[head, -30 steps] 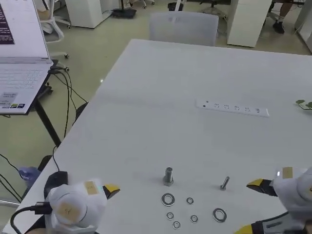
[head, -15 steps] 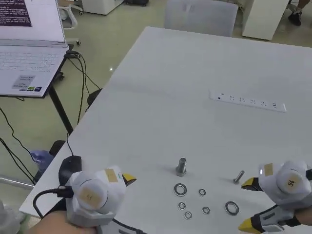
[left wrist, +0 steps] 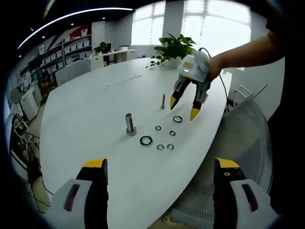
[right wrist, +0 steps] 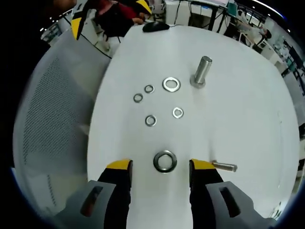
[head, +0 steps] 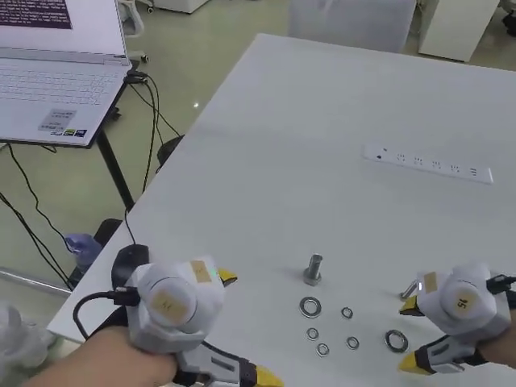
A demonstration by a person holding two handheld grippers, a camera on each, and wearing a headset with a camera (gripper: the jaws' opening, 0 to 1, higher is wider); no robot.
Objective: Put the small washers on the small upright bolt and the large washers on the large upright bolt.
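Note:
The large upright bolt point(head: 313, 270) point(right wrist: 200, 71) point(left wrist: 129, 124) stands mid-table. Right of it stands the thin small bolt point(head: 409, 290) point(left wrist: 163, 100) point(right wrist: 224, 166), close beside my right gripper. One large washer point(head: 310, 306) point(left wrist: 146, 140) lies in front of the large bolt. The other large washer point(head: 396, 341) point(right wrist: 165, 161) point(left wrist: 177, 119) lies flat between the open jaws of my right gripper point(head: 409, 337) point(right wrist: 161, 165) point(left wrist: 183, 110), which hovers over it. Several small washers point(head: 347, 313) point(right wrist: 177, 112) point(left wrist: 160, 147) lie scattered between the two. My left gripper point(head: 248, 328) point(left wrist: 160, 164) is open and empty near the table's front edge.
A white power strip point(head: 427, 165) lies further back on the table point(head: 266, 161). A laptop point(head: 56, 89) on a stand and cables are off the table's left edge. A mesh chair point(right wrist: 52, 119) sits by the near edge. A potted plant point(left wrist: 174, 47) stands at the far end.
The head camera has shifted. My right gripper has come in leftward, so its jaws now straddle the large washer beside the small bolt. The left gripper stays open at the front edge.

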